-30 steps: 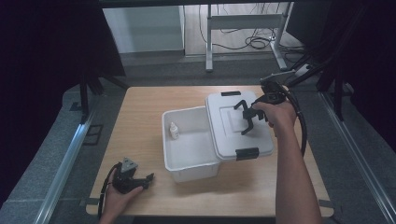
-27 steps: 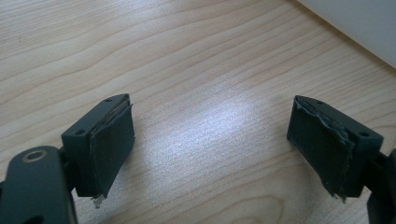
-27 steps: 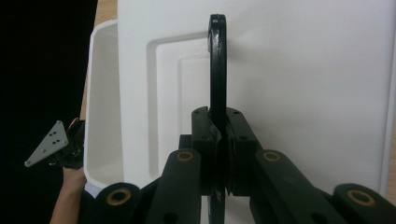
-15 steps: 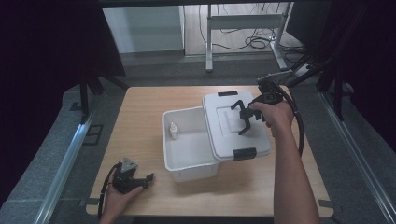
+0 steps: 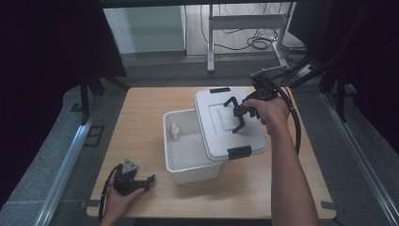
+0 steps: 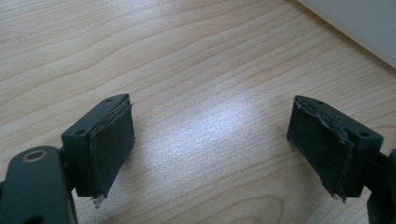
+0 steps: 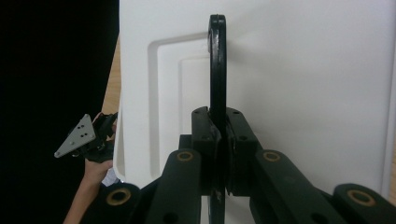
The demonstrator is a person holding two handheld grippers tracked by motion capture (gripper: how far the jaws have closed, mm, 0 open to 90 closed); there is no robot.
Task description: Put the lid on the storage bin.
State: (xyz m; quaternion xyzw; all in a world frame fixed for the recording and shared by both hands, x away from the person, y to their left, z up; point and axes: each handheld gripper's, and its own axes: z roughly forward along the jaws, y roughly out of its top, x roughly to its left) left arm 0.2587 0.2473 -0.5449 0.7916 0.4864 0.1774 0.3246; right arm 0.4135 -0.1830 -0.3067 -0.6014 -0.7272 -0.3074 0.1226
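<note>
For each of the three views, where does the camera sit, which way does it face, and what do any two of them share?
High view: above the person's side, looking forward and down on the wooden table, white bin and lid; both forearms show.
Left gripper view: on the left gripper, facing bare tabletop between open jaws.
Right gripper view: on the right gripper, facing the lid, jaws shut on its black handle; the other hand shows.
Shared: the high and right gripper views both show the lid and left gripper.

White lid (image 5: pixel 227 123) askew over bin (image 5: pixel 183 153)
</note>
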